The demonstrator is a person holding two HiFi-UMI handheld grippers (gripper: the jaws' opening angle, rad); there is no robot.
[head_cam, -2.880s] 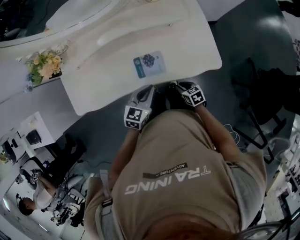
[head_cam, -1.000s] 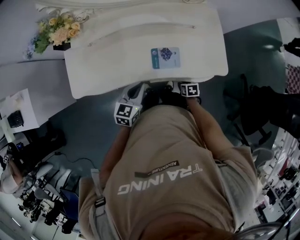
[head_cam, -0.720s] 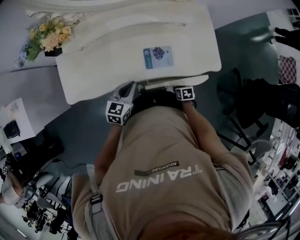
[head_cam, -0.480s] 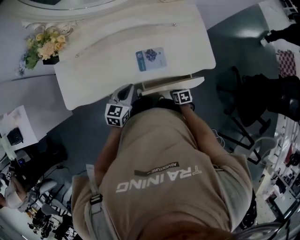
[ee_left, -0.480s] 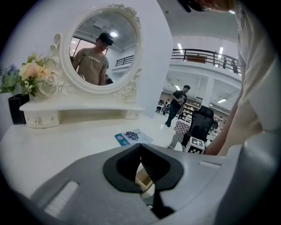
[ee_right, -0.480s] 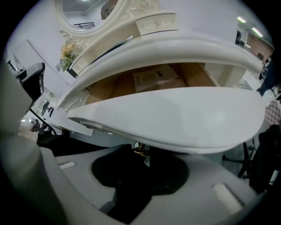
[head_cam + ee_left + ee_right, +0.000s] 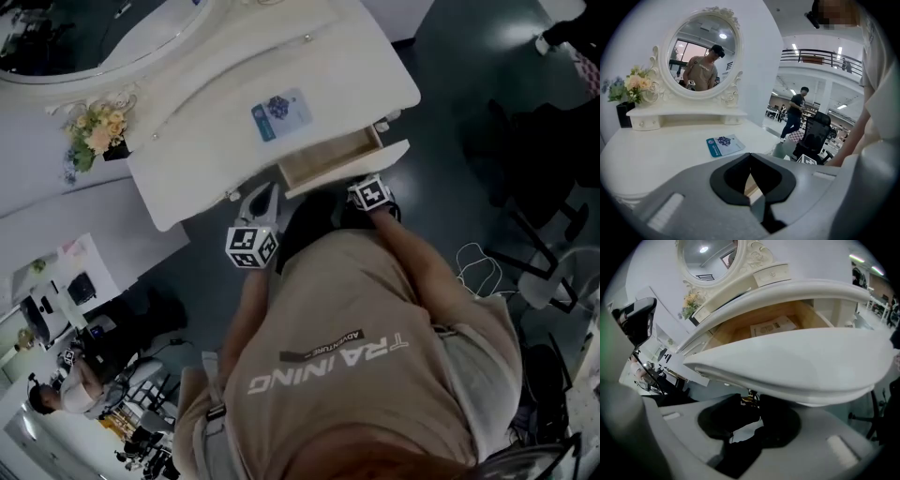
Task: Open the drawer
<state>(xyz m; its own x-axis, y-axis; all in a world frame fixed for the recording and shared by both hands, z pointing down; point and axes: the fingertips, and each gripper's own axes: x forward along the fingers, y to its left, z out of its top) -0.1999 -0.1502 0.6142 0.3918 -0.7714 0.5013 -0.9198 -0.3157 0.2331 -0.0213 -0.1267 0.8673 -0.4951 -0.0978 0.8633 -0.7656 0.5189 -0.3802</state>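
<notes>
White dressing table (image 7: 216, 150) fills the top of the head view. Far left on it sits a flower bunch (image 7: 94, 134), with the oval mirror (image 7: 80, 37) behind. Blue card (image 7: 280, 114) lies flat mid-table, well apart from the flowers.

Next, left gripper (image 7: 270, 192) sits just off the table's front edge, left of the drawer (image 7: 328, 161), touching nothing I can see. In its own view the jaws are clenched, tips meeting, nothing between them. Card and mirror are ahead of it.

The drawer sits under the table top, right of centre. It stands open, with bare wood inside and its white front towards the person. The right gripper view looks up under that curved front. A paper sheet (image 7: 772, 326) lies flat on the drawer floor. A small brass knob (image 7: 749, 399) hangs at the front's lower edge.

On it, right gripper (image 7: 752, 405) is grasping, pads closed either side of the knob. In the head view only its marker cube (image 7: 372, 195) shows clearly, just beside the drawer front. The tips are hidden under the front. Person's tan shirt (image 7: 356, 347) covers the lower frame.
</notes>
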